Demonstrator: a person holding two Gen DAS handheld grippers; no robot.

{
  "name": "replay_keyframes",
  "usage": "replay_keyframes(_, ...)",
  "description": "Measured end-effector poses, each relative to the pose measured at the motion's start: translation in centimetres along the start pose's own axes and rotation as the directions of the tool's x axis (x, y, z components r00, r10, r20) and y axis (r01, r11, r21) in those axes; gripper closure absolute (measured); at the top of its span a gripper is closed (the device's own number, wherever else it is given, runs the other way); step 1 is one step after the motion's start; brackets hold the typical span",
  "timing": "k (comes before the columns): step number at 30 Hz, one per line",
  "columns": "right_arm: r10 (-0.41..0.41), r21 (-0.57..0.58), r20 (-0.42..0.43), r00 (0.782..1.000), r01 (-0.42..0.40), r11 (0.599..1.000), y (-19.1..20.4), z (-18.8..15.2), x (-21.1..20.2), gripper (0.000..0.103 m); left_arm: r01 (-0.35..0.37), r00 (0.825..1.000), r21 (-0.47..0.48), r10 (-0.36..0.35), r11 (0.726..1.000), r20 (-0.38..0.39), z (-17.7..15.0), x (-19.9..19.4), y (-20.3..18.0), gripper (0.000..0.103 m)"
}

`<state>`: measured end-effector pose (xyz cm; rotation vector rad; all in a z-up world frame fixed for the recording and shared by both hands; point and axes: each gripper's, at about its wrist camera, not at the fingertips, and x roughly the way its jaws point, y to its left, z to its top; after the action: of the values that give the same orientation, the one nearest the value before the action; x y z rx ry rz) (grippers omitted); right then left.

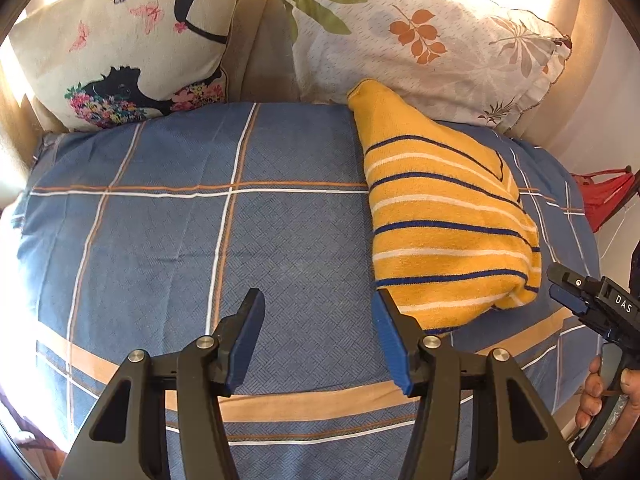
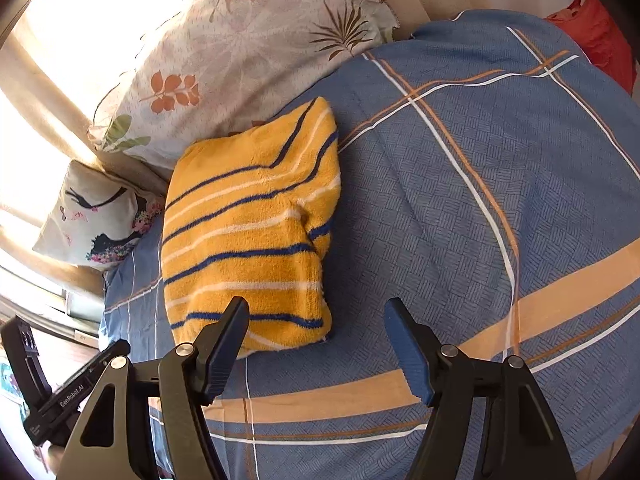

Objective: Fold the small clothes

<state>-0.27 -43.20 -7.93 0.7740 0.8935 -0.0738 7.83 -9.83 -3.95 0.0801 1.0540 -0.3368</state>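
A yellow garment with blue and white stripes [image 1: 444, 216] lies folded into a thick bundle on the blue checked bedsheet [image 1: 200, 220], its far end against a pillow. My left gripper [image 1: 318, 300] is open and empty, just left of the bundle's near end. The garment also shows in the right wrist view [image 2: 248, 232], on the sheet [image 2: 460, 200]. My right gripper [image 2: 316, 308] is open and empty, its left finger [image 2: 228, 340] over the bundle's near edge. The right gripper also appears at the right edge of the left wrist view [image 1: 560, 288].
A leaf-print pillow [image 1: 420, 40] and a butterfly-print cushion [image 1: 120, 40] lean at the head of the bed. A red object [image 1: 600, 196] sits beyond the bed's right edge. The left gripper's body shows in the right wrist view [image 2: 60, 392].
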Motion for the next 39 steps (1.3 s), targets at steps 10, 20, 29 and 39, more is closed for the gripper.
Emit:
replay_keyframes(10, 0.031, 0.032, -0.035, 0.999, -0.029, 0.999, -2.4, 4.6, 2.7, 0.025, 0.275, 0.955, -0.164, -0.289, 0.947, -0.071, 3.4, 5.5, 1.1, 0.047)
replay_keyframes(20, 0.154, 0.029, -0.091, 0.984, -0.152, 0.988, -1.9, 8.3, 7.2, 0.025, 0.389, 0.905, -0.250, -0.419, 0.887, -0.079, 7.5, 10.6, -0.3, 0.035)
replay_keyframes(29, 0.329, 0.123, -0.101, 0.939, -0.316, 0.941, -0.9, 9.6, 11.0, 0.017, 0.458, 0.833, -0.377, -0.536, 0.805, -0.133, 8.6, 14.9, -2.7, 0.023)
replay_keyframes(39, 0.441, -0.044, -0.237, 0.866, -0.463, 0.885, 8.1, 8.8, 10.9, 0.054, 0.466, 0.864, -0.333, -0.502, 0.820, -0.027, 9.2, 7.5, 0.1, 0.055)
